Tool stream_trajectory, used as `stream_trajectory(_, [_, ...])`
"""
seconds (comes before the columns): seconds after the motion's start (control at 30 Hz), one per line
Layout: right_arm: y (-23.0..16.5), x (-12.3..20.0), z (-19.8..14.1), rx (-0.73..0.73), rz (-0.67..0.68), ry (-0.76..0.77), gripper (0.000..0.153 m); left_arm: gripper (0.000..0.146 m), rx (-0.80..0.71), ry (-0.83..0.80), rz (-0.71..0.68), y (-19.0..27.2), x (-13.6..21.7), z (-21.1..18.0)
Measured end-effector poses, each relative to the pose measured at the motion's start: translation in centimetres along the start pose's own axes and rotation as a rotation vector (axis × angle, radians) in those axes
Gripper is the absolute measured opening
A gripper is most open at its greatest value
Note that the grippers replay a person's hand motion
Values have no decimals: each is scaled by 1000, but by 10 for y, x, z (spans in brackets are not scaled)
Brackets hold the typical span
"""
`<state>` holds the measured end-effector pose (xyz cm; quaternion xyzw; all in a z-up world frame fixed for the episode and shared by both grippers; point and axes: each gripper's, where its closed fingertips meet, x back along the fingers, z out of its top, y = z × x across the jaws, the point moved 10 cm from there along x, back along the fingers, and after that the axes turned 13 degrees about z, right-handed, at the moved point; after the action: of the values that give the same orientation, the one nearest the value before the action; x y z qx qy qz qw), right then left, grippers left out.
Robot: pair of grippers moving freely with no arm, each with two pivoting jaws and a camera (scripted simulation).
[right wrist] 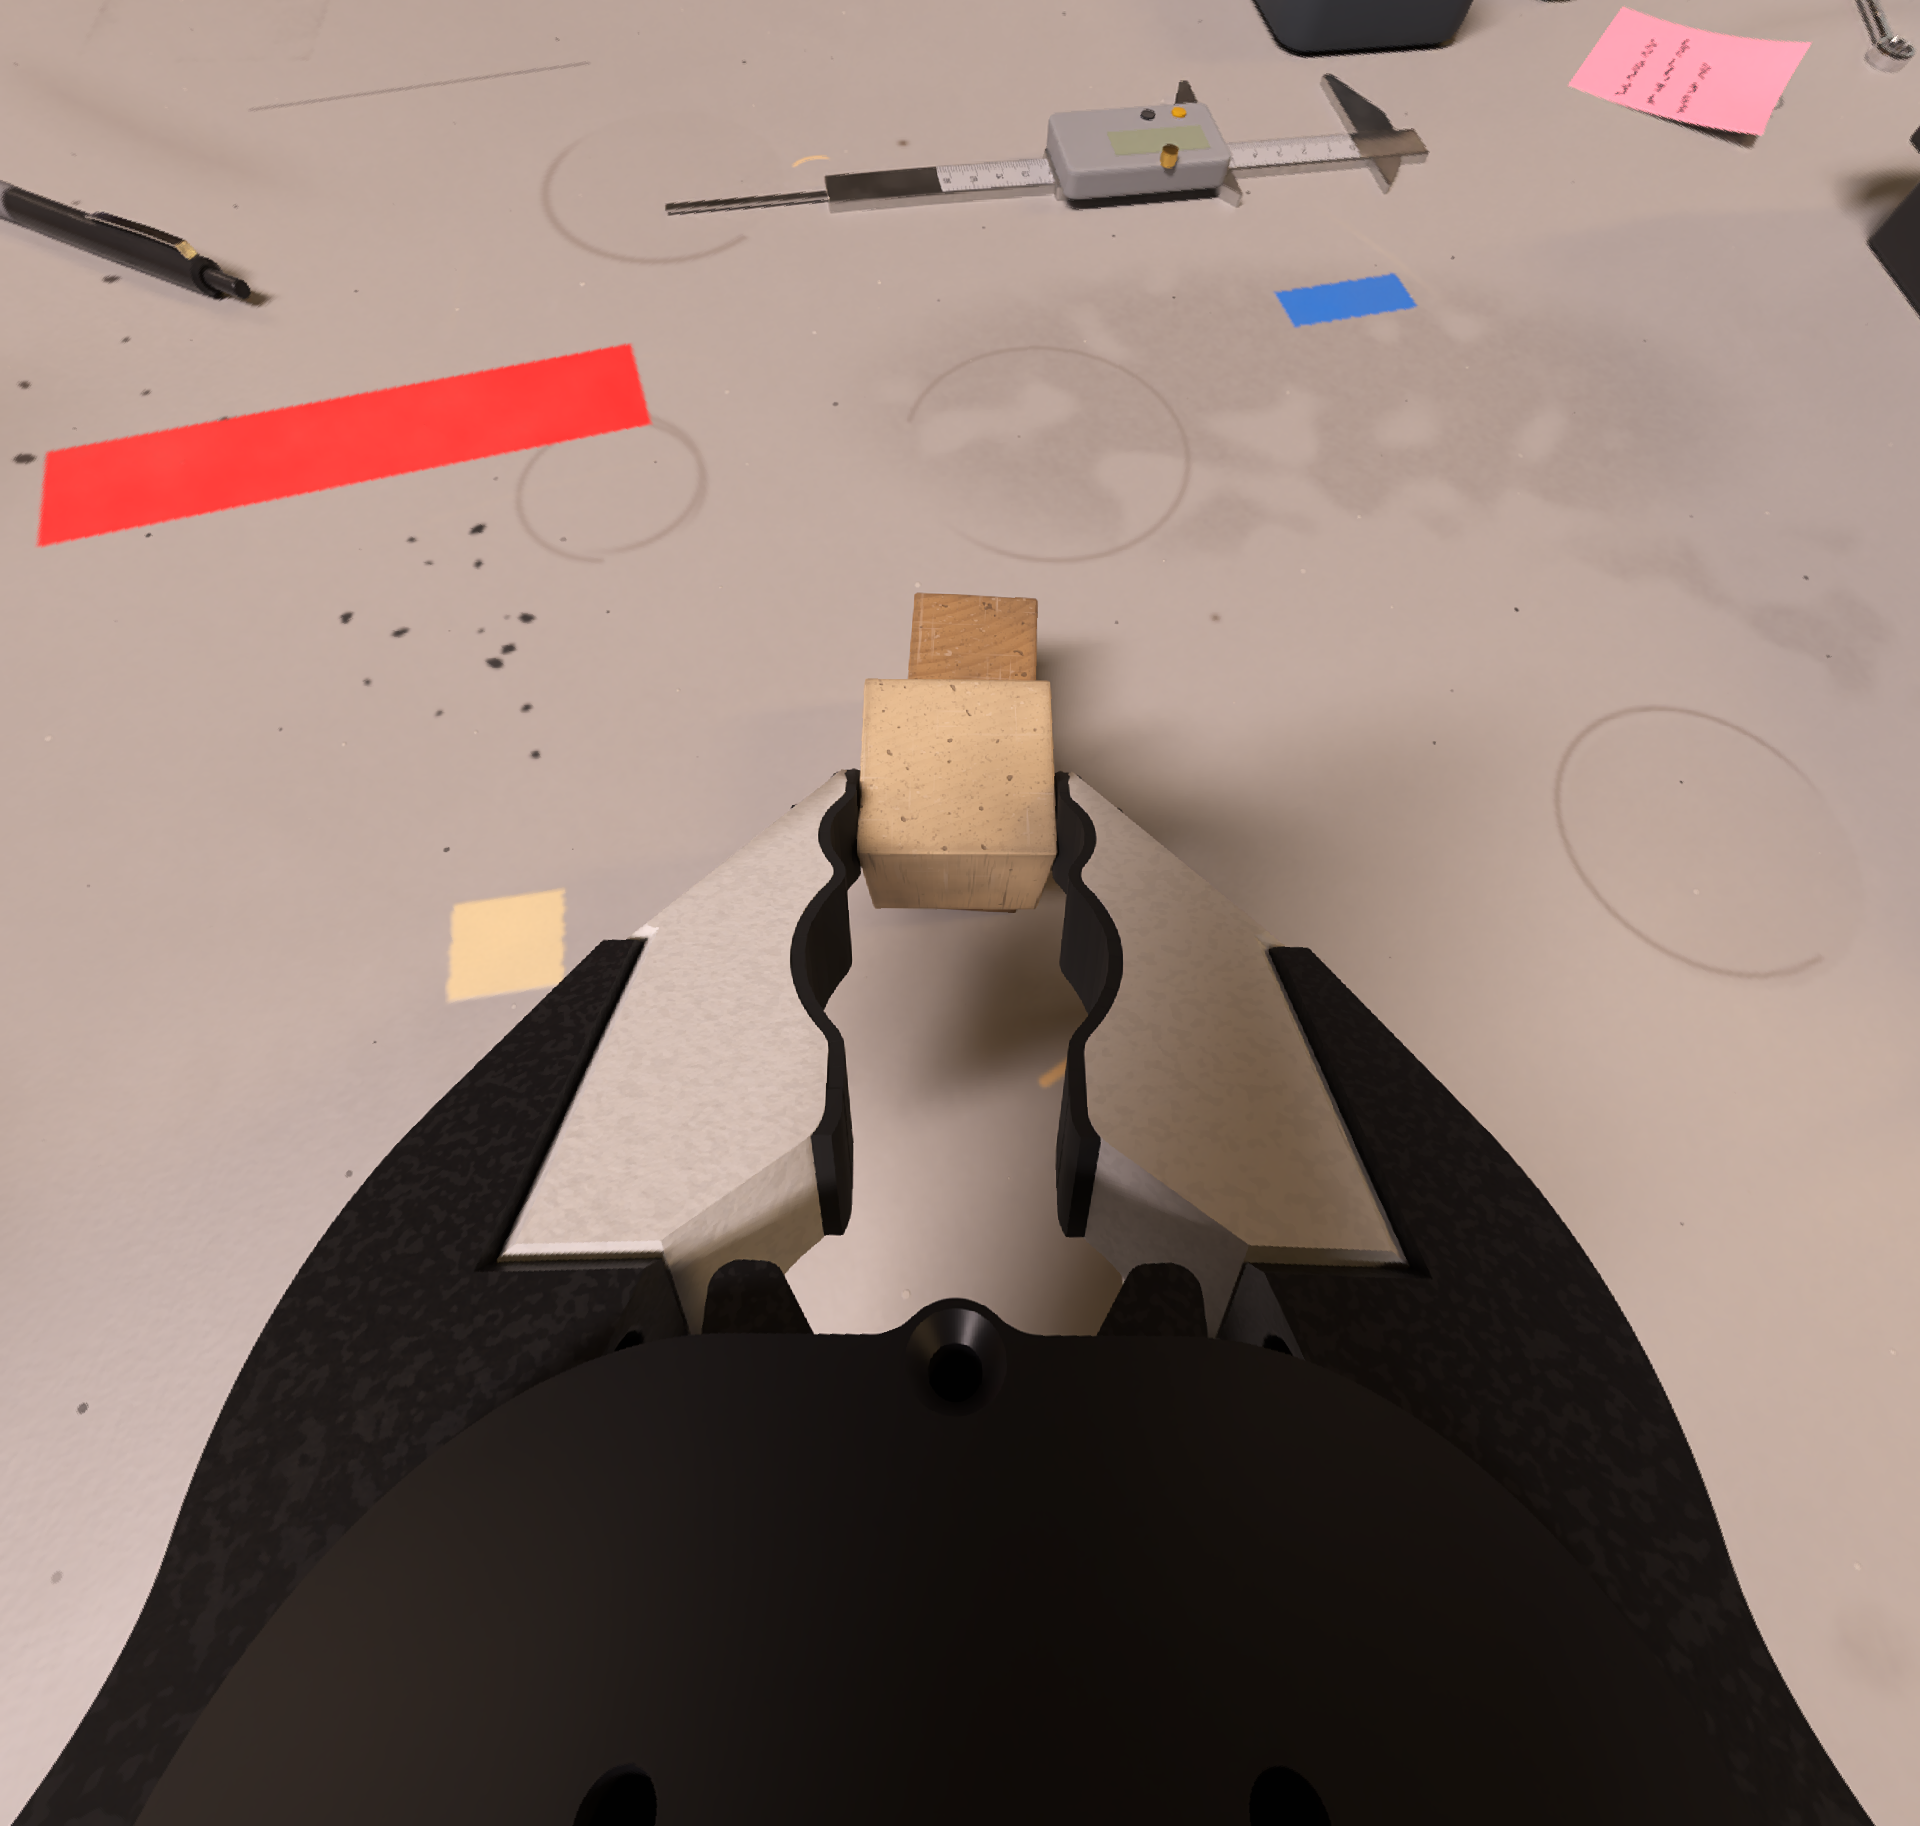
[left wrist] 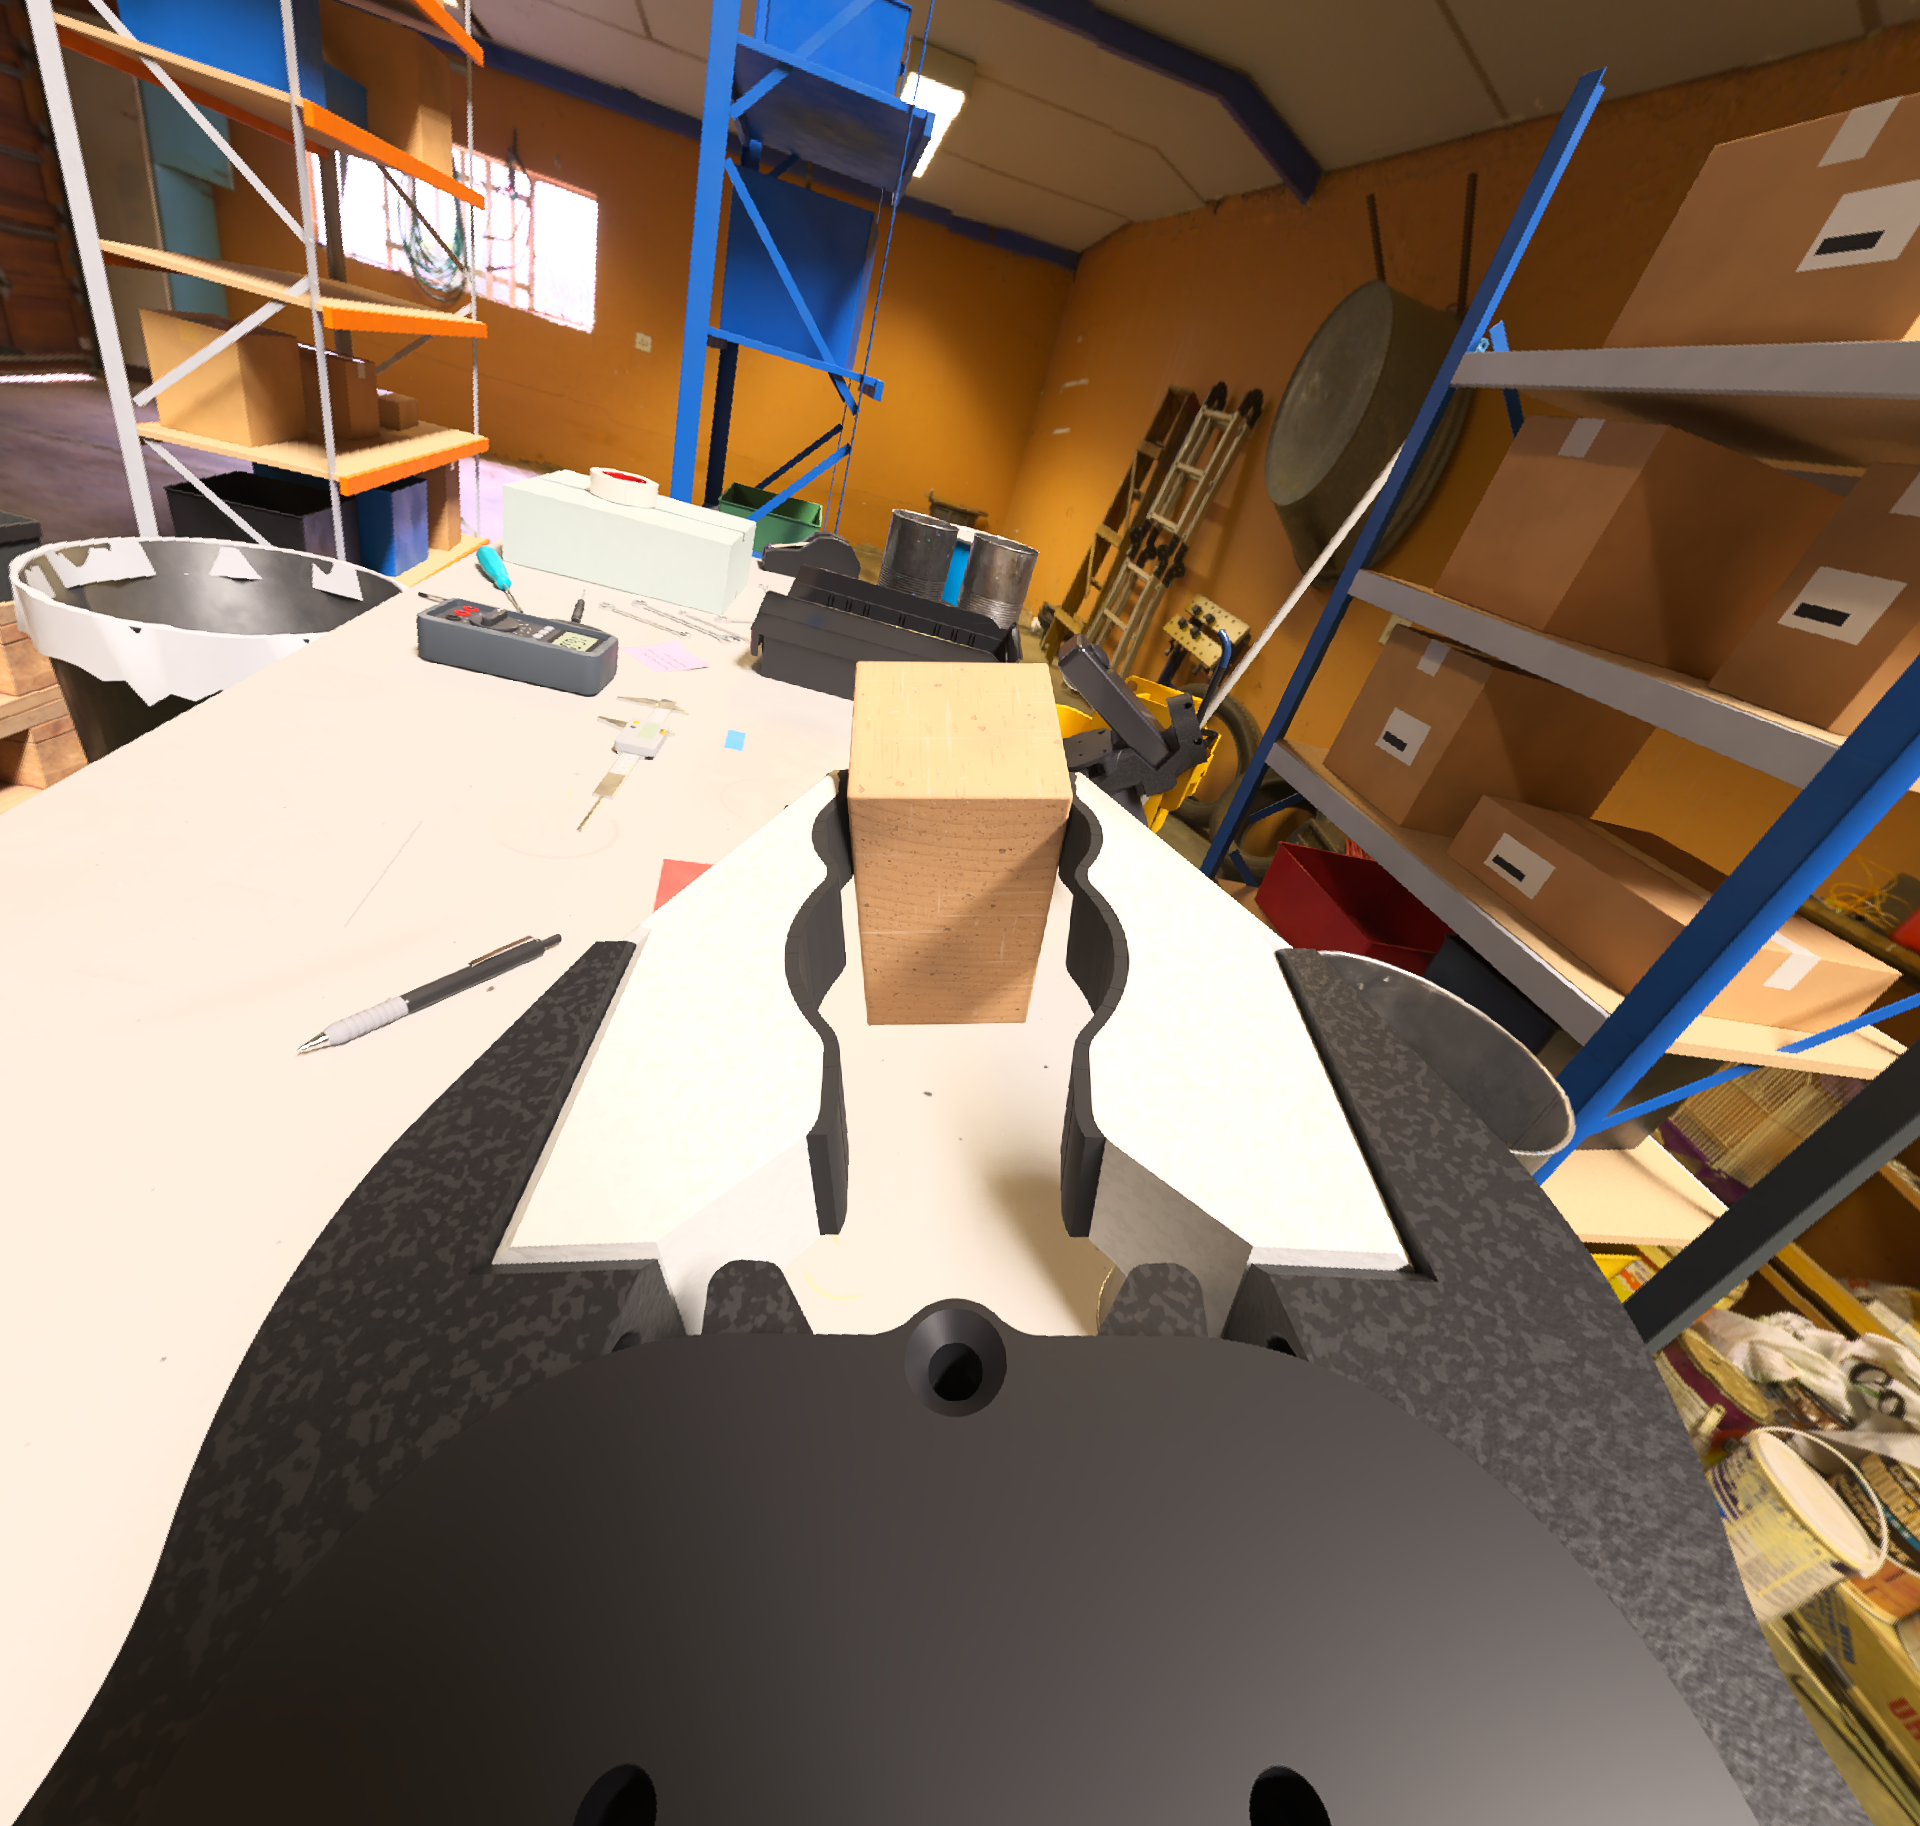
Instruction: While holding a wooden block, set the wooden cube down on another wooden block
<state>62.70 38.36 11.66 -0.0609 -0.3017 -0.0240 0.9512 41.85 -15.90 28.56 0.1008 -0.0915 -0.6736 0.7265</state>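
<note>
In the left wrist view my left gripper [left wrist: 958, 820] is shut on a tall light wooden block [left wrist: 956, 841] and holds it upright, well above the white table [left wrist: 260, 945]. In the right wrist view my right gripper [right wrist: 956, 820] is shut on a pale wooden cube [right wrist: 956, 789], tilted down over the table. Just beyond the cube a darker wooden block [right wrist: 974, 636] lies on the table; the cube hides its near part. I cannot tell whether the cube touches it.
The right wrist view shows a red tape strip [right wrist: 343, 441], a blue tape patch [right wrist: 1345, 299], a yellow patch [right wrist: 506, 945], a digital caliper [right wrist: 1122, 155], a pen [right wrist: 125, 244] and a pink note [right wrist: 1688, 69]. The left wrist view shows a pen [left wrist: 426, 992], a grey meter [left wrist: 516, 646], a bin [left wrist: 187, 613] and shelving [left wrist: 1662, 633] at right.
</note>
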Motion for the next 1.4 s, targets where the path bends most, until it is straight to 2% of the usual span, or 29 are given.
stream_trajectory(0.3, [4,-8,3,-47,17,60,36,39,0,3,-4,0,0,0])
stream_trajectory(0.9, [5,-23,18,-6,-54,1,36,39,0,-1,3,-1,2,0])
stream_trajectory(1.0, [3,-15,17,2,-87,19,50,39,-2,-1,1,0,3,1])
stream_trajectory(1.07, [-4,4,19,11,-103,54,51,39,-5,2,1,1,4,1])
stream_trajectory(1.2, [-33,63,51,51,-76,247,45,39,-10,17,5,2,6,3])
stream_trajectory(1.3, [-71,96,100,139,87,428,44,39,-12,17,11,3,4,3])
stream_trajectory(1.4, [-117,103,153,249,280,519,47,39,-17,6,22,5,1,2])
